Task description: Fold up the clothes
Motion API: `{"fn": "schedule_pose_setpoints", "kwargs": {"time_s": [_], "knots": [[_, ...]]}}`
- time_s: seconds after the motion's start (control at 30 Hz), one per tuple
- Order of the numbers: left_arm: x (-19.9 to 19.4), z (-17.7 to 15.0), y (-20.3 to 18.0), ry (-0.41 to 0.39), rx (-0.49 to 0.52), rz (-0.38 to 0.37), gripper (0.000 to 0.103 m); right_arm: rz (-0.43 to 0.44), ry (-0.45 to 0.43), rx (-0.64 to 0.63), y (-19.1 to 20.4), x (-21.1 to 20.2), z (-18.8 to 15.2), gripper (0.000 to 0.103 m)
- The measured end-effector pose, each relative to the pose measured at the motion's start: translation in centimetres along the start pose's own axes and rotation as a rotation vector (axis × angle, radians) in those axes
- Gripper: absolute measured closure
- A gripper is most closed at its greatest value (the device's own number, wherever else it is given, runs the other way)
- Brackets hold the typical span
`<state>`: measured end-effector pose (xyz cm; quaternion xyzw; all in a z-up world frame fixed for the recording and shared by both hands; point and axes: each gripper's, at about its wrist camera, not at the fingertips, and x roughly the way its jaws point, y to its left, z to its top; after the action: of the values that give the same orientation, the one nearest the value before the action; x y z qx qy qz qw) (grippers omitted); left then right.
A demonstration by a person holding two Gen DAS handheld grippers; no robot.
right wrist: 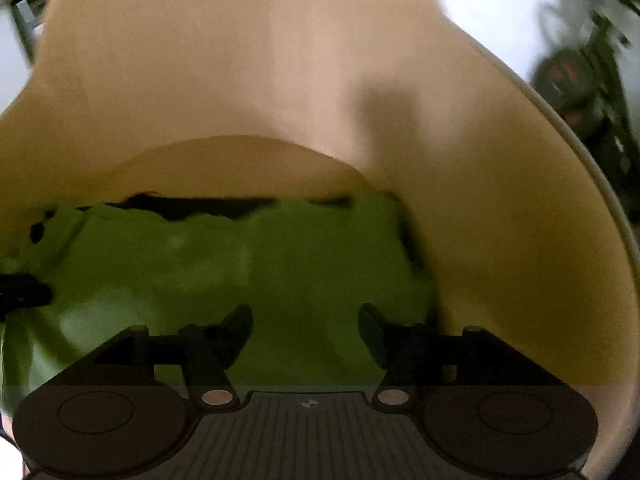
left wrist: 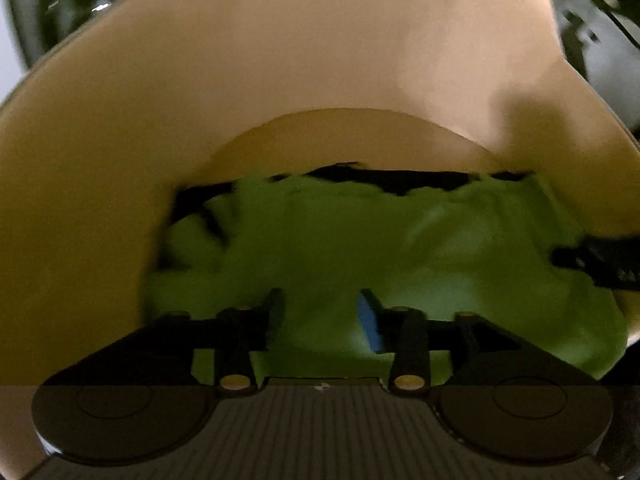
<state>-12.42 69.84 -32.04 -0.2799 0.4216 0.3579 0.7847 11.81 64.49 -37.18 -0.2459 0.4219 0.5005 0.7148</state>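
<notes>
Both grippers, left gripper (left wrist: 322,306) and right gripper (right wrist: 306,322), stood unclenched, nothing between their fingers, over the green garment (left wrist: 360,248) lying rumpled on the tan table (left wrist: 280,60), which we judged a release after laying a fold.

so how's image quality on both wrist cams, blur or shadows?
Left wrist: green garment smeared by motion blur, table shadowed lower down, fisheye bends its edge. Right wrist: same blur, background streaked, shadow arc above the garment.

Tan table (left wrist: 320,60), blurred bright surroundings
</notes>
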Motion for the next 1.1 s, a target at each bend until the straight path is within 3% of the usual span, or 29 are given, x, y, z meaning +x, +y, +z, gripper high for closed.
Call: {"fn": "schedule_pose_setpoints", "kwargs": {"time_s": [0.13, 0.27, 0.33, 0.37, 0.43, 0.5, 0.57, 0.6, 0.63, 0.7, 0.77, 0.8, 0.87, 0.97, 1.1], "knots": [[2.3, 1.2, 0.3, 0.024, 0.0, 0.014, 0.058, 0.004, 0.012, -0.002, 0.0, 2.9, 1.8, 0.047], [2.5, 2.0, 1.9, -0.001, 0.036, 0.053, 0.063, -0.072, 0.023, -0.011, -1.6, 4.6, 2.9, 0.049], [2.4, 2.3, 3.0, -0.013, 0.037, 0.088, 0.076, -0.101, 0.021, -0.001, -2.6, 4.8, 3.1, 0.059], [2.3, 2.4, 3.5, -0.018, 0.037, 0.099, 0.079, -0.102, 0.023, 0.001, -3.0, 4.9, 3.1, 0.065], [2.3, 2.0, 2.7, -0.018, 0.095, 0.136, 0.079, -0.104, 0.027, -0.01, -3.1, 4.9, 3.1, 0.065], [2.2, 2.1, 2.2, -0.032, 0.091, 0.159, 0.078, -0.107, 0.026, -0.009, -2.9, 4.6, 2.9, 0.061], [2.0, 2.5, 1.8, -0.052, 0.073, 0.162, 0.069, -0.076, 0.008, 0.017, -2.7, 3.9, 3.0, 0.05], [1.8, 2.7, 1.5, -0.07, 0.074, 0.157, 0.056, -0.061, -0.005, 0.011, -2.5, 3.6, 3.1, 0.045], [1.7, 3.0, 1.1, -0.09, 0.081, 0.155, 0.044, -0.046, -0.02, -0.006, -2.1, 3.3, 3.1, 0.044], [1.9, 3.4, 0.4, -0.109, 0.109, 0.144, 0.037, -0.025, -0.019, -0.054, -1.5, 3.5, 3.2, 0.043], [2.8, 3.8, 0.3, -0.072, 0.111, 0.112, 0.036, -0.033, 0.011, -0.051, -1.7, 4.6, 3.5, 0.043], [3.7, 3.9, 0.4, -0.026, 0.096, 0.092, 0.03, -0.039, 0.028, -0.045, -1.9, 5.2, 3.6, 0.043], [5.1, 3.8, 0.6, 0.045, 0.084, 0.092, 0.029, -0.054, 0.054, -0.035, -2.3, 6.3, 3.9, 0.042], [5.5, 3.6, 0.9, 0.027, 0.116, 0.194, 0.028, -0.055, 0.054, -0.06, -2.5, 6.8, 4.1, 0.041], [5.2, 4.2, 1.0, 0.044, 0.076, 0.189, 0.028, -0.049, 0.036, -0.055, -2.0, 5.6, 4.4, 0.034]]}}
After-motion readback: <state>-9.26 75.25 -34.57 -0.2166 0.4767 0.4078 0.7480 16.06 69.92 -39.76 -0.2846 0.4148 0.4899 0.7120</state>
